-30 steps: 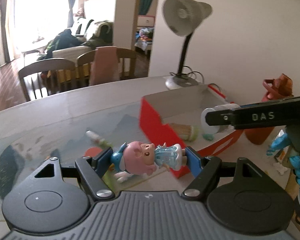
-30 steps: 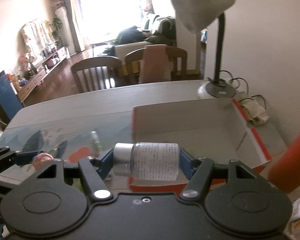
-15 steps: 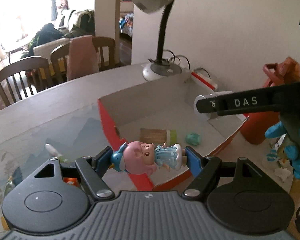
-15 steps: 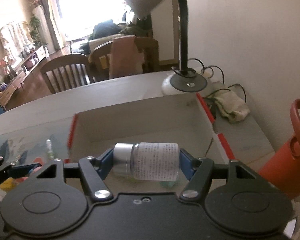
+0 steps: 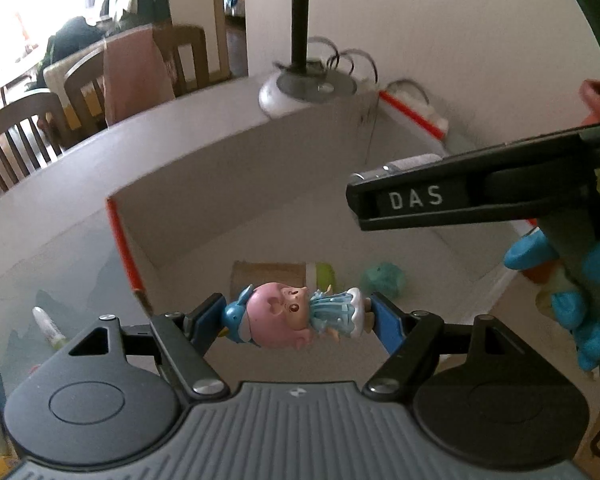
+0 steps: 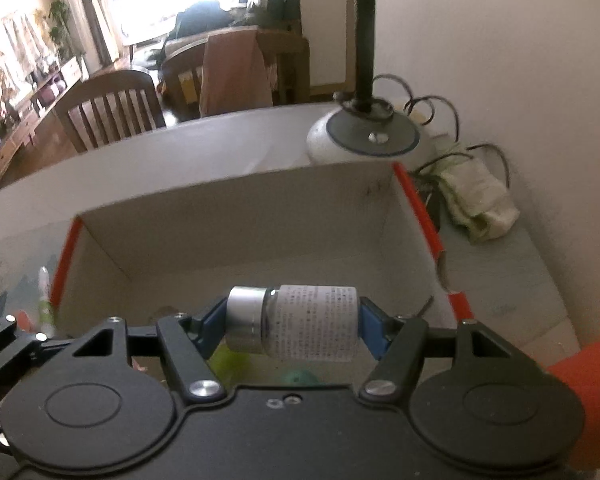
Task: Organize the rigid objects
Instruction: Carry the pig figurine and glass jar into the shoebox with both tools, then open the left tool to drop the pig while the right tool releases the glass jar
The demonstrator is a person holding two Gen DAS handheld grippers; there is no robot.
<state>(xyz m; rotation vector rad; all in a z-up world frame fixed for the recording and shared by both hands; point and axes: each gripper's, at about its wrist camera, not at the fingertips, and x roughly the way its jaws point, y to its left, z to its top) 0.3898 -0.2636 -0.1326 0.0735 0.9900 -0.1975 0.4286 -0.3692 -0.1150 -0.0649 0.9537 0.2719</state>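
Both tongs over the box [image 6: 228, 248]: left tongs [image 5: 298, 316] clamp the doll [image 5: 296, 318], right tongs [image 6: 292, 328] the bottle [image 6: 292, 326]; lower, then release

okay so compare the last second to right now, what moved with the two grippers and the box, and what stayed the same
Both grippers have carried their loads forward, from in front of the box to over its open inside. The left gripper stays shut on the pink-haired doll; the right gripper stays shut on the small bottle. Nothing was let go. The wooden container and green lump lie unmoved in the box.
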